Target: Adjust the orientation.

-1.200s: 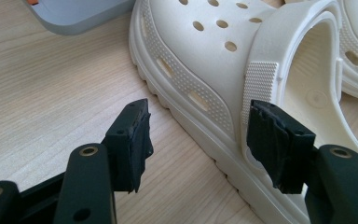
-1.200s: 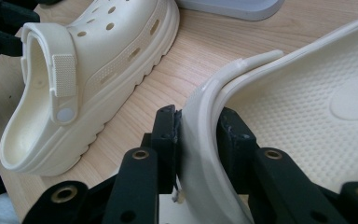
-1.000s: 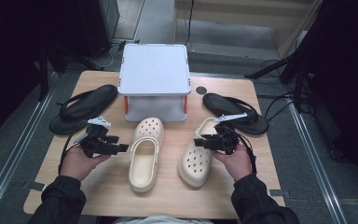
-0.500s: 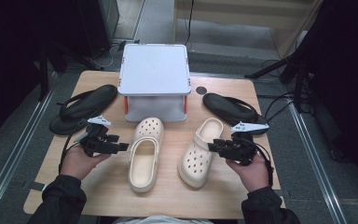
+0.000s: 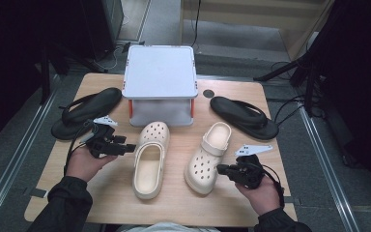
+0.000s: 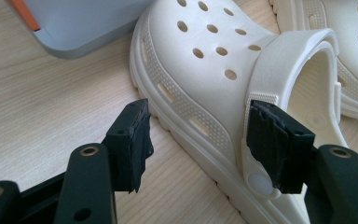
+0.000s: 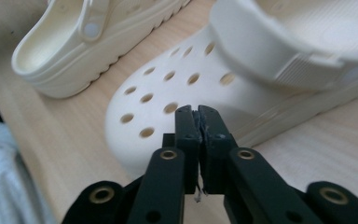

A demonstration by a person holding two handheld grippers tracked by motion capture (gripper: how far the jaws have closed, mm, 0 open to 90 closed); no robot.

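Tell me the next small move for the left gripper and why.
Probably ease the left gripper forward and close it. Its fingers stand open on either side of the left clog's side wall near the strap rivet, not yet pressing on it. The right gripper is shut with nothing between its fingers, at the toe of the right clog, so the left looks readier to grasp.

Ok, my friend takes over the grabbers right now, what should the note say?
Left gripper: open, jaws around the side of the left clog, not pressing.
Right gripper: shut on nothing, tips by the toe of the right clog.
Both clogs lie on the table before the grey box; a black sandal lies at each side.
Done: nothing lifted.
Left: grip a clog, probably.
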